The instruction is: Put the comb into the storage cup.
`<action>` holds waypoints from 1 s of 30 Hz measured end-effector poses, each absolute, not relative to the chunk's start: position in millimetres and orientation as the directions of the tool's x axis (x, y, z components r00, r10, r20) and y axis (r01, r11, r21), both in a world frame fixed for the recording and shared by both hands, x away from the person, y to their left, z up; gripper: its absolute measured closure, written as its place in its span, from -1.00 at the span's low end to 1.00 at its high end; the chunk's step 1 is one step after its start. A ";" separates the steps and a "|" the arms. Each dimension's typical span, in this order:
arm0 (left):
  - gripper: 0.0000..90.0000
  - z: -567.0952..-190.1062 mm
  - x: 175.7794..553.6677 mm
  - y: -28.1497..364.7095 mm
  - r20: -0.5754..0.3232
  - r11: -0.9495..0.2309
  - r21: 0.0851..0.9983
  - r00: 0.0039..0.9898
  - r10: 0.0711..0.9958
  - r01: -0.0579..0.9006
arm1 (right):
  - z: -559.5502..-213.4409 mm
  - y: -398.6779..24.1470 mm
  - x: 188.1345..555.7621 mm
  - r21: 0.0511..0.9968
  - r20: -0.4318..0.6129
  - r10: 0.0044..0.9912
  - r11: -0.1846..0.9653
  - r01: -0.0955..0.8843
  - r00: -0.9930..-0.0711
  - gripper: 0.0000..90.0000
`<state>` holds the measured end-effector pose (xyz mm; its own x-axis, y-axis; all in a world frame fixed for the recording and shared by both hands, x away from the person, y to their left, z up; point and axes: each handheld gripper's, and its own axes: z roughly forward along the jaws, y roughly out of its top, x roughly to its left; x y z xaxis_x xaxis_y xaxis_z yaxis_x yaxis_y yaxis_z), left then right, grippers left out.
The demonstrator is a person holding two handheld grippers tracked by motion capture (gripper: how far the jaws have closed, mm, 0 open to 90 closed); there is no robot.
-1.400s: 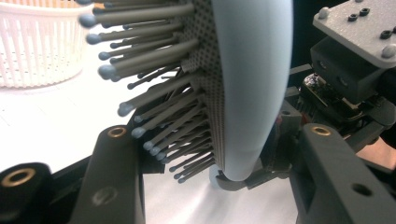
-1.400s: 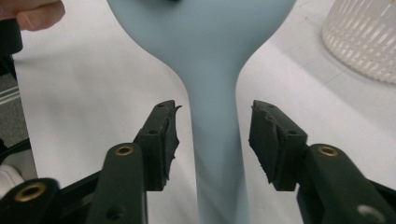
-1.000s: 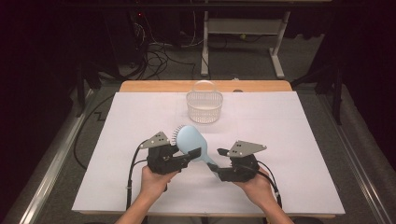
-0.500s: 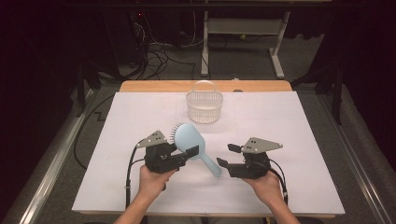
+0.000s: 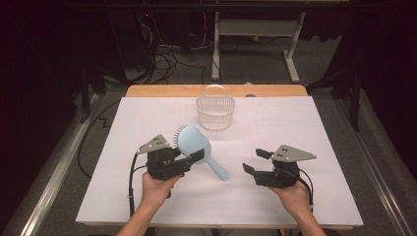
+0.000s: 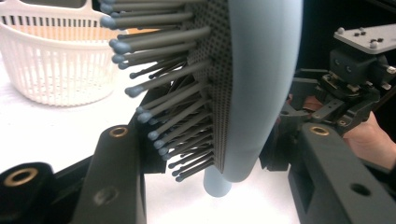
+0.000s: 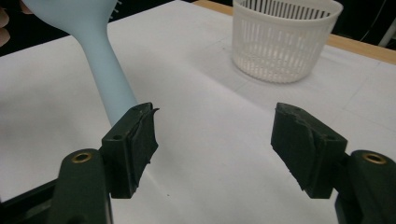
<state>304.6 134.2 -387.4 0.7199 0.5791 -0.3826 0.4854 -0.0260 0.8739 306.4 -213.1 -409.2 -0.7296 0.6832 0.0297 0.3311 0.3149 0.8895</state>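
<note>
A light-blue hairbrush [image 5: 194, 141] with grey bristles is held off the table by its head, with my left gripper [image 5: 191, 151] shut on it. In the left gripper view the jaws press the bristle side and the smooth back of the hairbrush [image 6: 261, 84]. Its handle [image 5: 219, 169] slants down to the right. My right gripper [image 5: 254, 161] stands apart to the right of the handle's end. Its jaws have just been opening, and nothing is between them [image 7: 215, 140]. The handle [image 7: 107, 84] lies just left of its left jaw.
A white slatted basket [image 5: 215, 112] with a hoop handle stands at the table's far middle, beyond the brush. A white sheet [image 5: 319, 123] covers the table, with a wooden edge [image 5: 162, 91] at the back. Cables and desk legs lie on the dark floor behind.
My right gripper has drawn away to the right from the brush handle's end, and its jaws have spread wider. The left gripper and the brush have stayed in place.
</note>
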 end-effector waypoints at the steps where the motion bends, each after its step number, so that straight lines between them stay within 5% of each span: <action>1: 0.16 -387.4 304.8 134.8 -0.382 -0.026 0.874 0.719 0.581 0.485 | -410.5 -217.3 305.7 0.892 0.035 0.689 0.305 0.334 -0.723 -0.32; 14: 0.16 -383.0 311.8 141.7 -0.396 0.005 0.869 0.688 0.608 0.495 | -428.6 -278.9 293.3 0.928 0.067 0.765 0.188 0.321 -0.641 -0.36; 30: 0.15 -361.1 326.1 142.8 -0.350 -0.022 0.881 0.682 0.642 0.473 | -451.3 -302.4 282.5 0.935 0.079 0.809 0.143 0.325 -0.583 -0.38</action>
<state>326.1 142.8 -361.1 0.6824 0.6417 -0.3500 0.4727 -0.0222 0.8809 282.5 -302.4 -451.3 -0.5825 0.8090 0.0789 0.3246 0.1425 0.9350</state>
